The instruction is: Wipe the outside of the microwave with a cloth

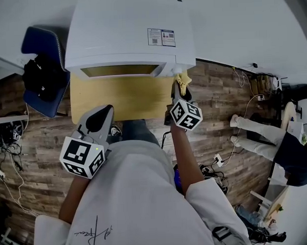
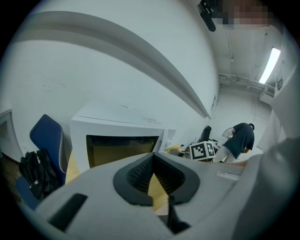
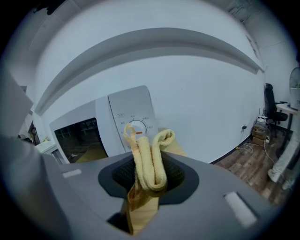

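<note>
A white microwave stands at the back of a small wooden table. My right gripper is at the microwave's front right corner, shut on a folded yellow cloth. In the right gripper view the cloth sticks up between the jaws of the right gripper, just in front of the control panel and its dial. My left gripper hangs back over the table's near edge, shut and holding nothing. In its own view the left gripper points at the microwave's door window.
A blue chair with a black bag stands left of the table. Cables lie on the wooden floor at the left. A person stands at the far right beside furniture. A white wall rises behind the microwave.
</note>
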`<state>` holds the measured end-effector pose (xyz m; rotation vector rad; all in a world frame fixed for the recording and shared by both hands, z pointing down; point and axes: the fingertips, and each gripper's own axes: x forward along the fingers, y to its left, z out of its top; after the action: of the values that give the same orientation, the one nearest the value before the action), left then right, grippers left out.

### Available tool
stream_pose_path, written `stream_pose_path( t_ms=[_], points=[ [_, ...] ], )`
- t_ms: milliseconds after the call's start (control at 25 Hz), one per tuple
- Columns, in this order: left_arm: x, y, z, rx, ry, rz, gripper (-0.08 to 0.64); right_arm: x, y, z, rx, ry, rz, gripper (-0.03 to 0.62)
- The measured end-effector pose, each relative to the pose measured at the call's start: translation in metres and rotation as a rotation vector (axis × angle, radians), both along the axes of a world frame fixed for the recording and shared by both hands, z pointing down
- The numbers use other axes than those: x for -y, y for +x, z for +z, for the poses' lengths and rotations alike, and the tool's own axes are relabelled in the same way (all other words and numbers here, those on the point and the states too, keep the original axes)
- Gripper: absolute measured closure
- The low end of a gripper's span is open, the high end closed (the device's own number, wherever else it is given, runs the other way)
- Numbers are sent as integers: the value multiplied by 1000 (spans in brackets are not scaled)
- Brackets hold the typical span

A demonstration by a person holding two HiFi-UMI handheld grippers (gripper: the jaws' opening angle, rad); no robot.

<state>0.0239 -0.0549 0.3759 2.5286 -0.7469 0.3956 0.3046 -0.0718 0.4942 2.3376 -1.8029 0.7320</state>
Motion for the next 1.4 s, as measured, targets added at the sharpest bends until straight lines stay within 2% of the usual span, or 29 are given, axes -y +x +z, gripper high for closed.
stream_pose_path(
  t_ms=[240,600,720,880,1120,1400],
  points=[
    [0,-13,2,19,-5,-46,568,17,-9,9,-33,-4,-45,474],
    [-12,-29,5,12,-21,-90,568,23,-26,5,38,53,-44,474],
    [-17,-30,4,6,-18,-88,568,27,-41,2,67,85,-72,474],
    [-23,-33,1,5,-8,-90,568,25,-46,-1,100,115,-39,475],
    [-28,-38,-1,2,5,-87,568,20,-53,-14,68,133,-39,476],
    [-29,-41,-4,-2,17,-88,568,13,-73,-21,70,154,-86,474]
  ],
)
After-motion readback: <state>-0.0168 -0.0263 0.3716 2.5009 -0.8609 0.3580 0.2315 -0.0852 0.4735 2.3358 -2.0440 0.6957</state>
